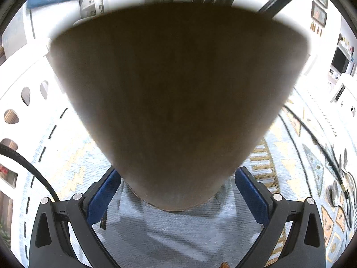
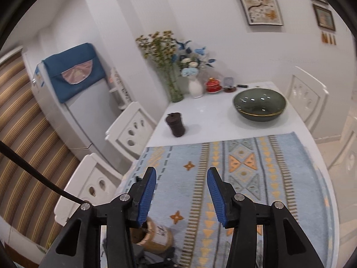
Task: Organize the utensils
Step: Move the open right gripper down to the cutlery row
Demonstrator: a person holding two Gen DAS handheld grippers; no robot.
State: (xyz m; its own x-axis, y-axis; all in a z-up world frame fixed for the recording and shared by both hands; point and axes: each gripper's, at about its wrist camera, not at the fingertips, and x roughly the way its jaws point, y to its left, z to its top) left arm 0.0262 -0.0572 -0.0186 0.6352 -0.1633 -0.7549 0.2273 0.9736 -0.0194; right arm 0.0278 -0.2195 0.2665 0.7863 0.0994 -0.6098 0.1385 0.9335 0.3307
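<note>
The wooden holder fills the centre of the left wrist view, gripped near its base by the left tool; it looks stiff, fairly light and smooth. Loose utensils lie at right. The right tool stands half open, empty. The holder's label is unreadable.

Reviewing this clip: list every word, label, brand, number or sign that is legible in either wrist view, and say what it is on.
No text can be read in either view.
Dark markings on the wooden holder: too blurred to read.
Sticker on the fridge: too small to read.
Framed pictures on the wall: artwork, no legible writing.
Left wrist view: the holder fills the frame; nothing printed shows.
</note>
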